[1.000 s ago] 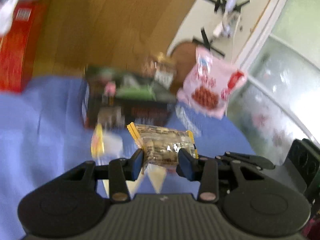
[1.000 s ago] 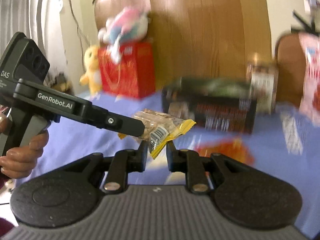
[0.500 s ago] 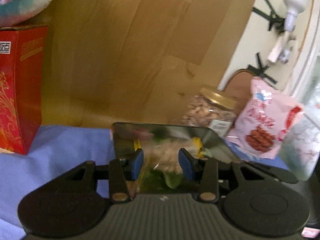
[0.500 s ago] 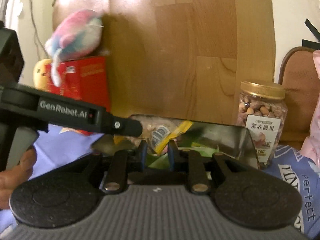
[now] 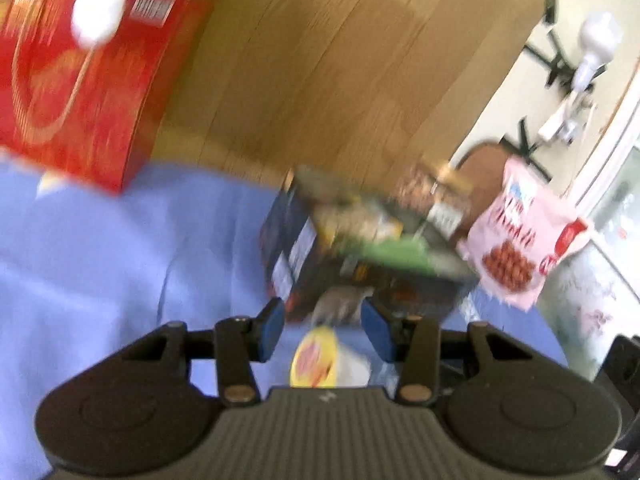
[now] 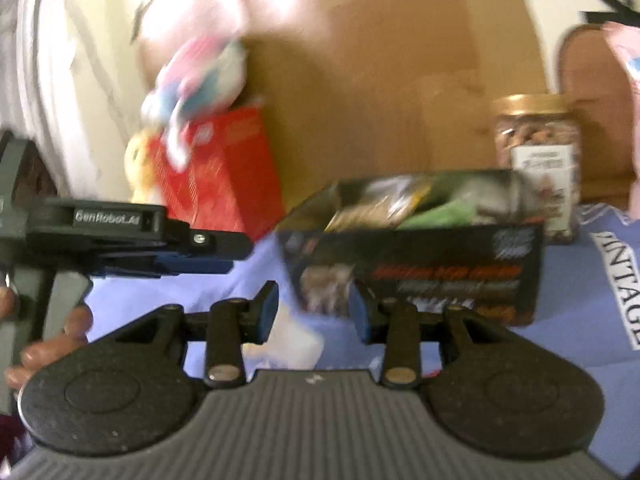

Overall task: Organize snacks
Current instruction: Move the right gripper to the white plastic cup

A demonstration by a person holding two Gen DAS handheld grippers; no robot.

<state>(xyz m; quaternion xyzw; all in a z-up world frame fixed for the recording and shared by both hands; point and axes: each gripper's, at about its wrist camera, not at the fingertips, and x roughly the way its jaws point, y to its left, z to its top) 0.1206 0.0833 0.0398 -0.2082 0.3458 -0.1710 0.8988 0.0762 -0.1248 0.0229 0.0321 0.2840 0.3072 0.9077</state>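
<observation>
A dark snack box (image 5: pixel 292 256) (image 6: pixel 420 264) stands open-topped on the blue cloth, with several packets inside. The yellow-edged nut packet (image 6: pixel 380 204) (image 5: pixel 360 224) lies in it, next to a green packet (image 6: pixel 444 212). My left gripper (image 5: pixel 324 330) hangs in front of the box, its jaws opening with nothing between them. My right gripper (image 6: pixel 314 314) is also just short of the box, jaws opening and empty. The left gripper (image 6: pixel 224 256) shows side-on in the right wrist view, held by a hand. A yellow and red packet (image 5: pixel 314 358) lies on the cloth below the left fingers.
A red carton (image 5: pixel 80 80) (image 6: pixel 216 172) with a plush toy (image 6: pixel 200 76) on top stands at the left. A nut jar (image 6: pixel 536 160) (image 5: pixel 436 188) and a pink snack bag (image 5: pixel 516 240) stand right of the box. A wooden board (image 5: pixel 340 60) rises behind.
Both grippers carried the yellow-edged nut packet over the dark box and let go of it. The packet now lies in the box, and both grippers have drawn back and opened.
</observation>
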